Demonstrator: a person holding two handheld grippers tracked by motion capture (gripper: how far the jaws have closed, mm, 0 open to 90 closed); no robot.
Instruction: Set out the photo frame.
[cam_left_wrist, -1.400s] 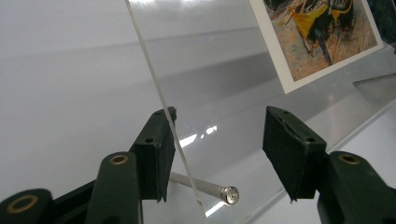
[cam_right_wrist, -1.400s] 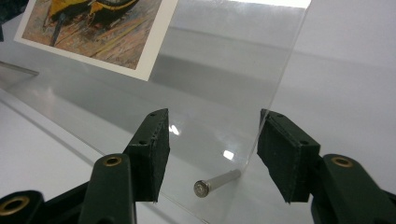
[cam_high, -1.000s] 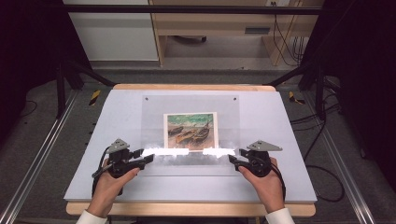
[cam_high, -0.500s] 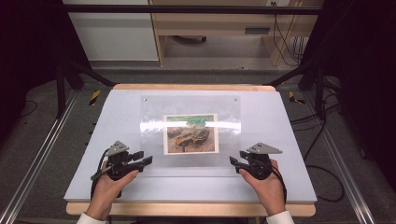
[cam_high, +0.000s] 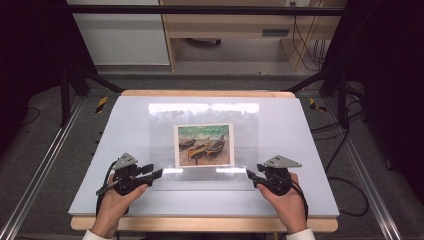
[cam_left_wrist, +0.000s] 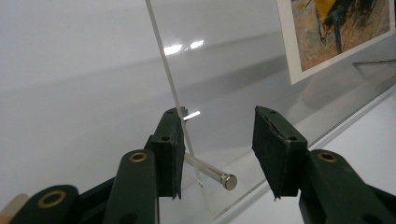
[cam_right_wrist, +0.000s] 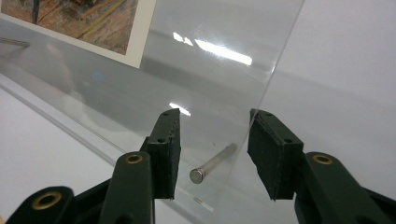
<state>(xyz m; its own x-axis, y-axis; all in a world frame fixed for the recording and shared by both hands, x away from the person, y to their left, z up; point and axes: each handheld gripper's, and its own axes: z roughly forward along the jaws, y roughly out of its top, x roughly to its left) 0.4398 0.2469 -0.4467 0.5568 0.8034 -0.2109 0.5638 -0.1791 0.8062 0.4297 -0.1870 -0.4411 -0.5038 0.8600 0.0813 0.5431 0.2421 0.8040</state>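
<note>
A clear acrylic sheet (cam_high: 205, 112) lies over a printed picture of boats (cam_high: 204, 145) on the white board (cam_high: 300, 150). My left gripper (cam_high: 157, 173) is at the sheet's near left corner and my right gripper (cam_high: 248, 175) at its near right corner. In the left gripper view the jaws (cam_left_wrist: 217, 121) straddle the sheet's corner (cam_left_wrist: 187, 140) and a metal pin (cam_left_wrist: 210, 170). The left pad is at the sheet's edge and the right pad stands off. In the right gripper view the jaws (cam_right_wrist: 212, 119) stand either side of the other corner and its pin (cam_right_wrist: 212, 164). Both pairs have just been closing.
The board rests on a wooden table (cam_high: 200, 223). Aluminium rails (cam_high: 40, 170) run along both sides, and black cables (cam_high: 345, 200) lie on the floor at the right. Pale furniture (cam_high: 225, 30) stands beyond the table's far edge.
The bright glare on the sheet has shifted from its near edge to its far edge, and the picture under it looks steadier. Both hands stay where they were.
</note>
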